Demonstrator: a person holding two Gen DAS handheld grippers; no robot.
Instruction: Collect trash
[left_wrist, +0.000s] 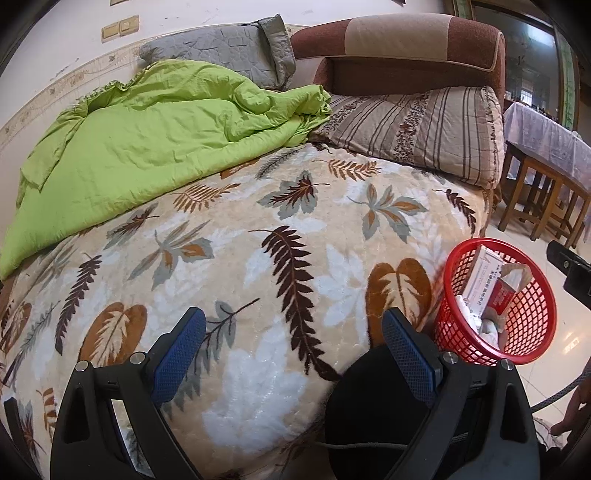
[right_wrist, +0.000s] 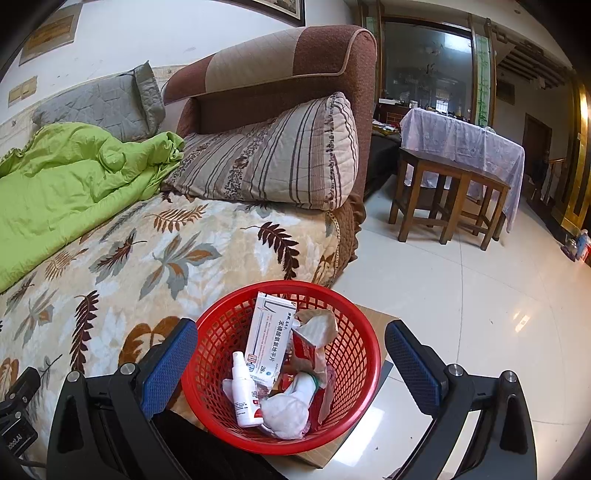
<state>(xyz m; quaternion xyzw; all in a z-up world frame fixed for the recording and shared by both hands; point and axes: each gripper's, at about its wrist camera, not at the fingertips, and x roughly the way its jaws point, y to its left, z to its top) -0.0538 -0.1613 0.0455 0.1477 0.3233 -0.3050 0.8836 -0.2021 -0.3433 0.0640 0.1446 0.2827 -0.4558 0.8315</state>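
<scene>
While its jaws gape, the right hand-held gripper (right_wrist: 291, 354) frames the red basket (right_wrist: 364, 373).

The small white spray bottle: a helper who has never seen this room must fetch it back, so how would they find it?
Start at the bed with the leaf-patterned blanket; beside its near corner stands a round red plastic mesh basket. Inside, the small white spray bottle leans against the basket's bed-side wall, next to a long white medicine box and a crumpled white wad. It alone has a nozzle cap.
</scene>
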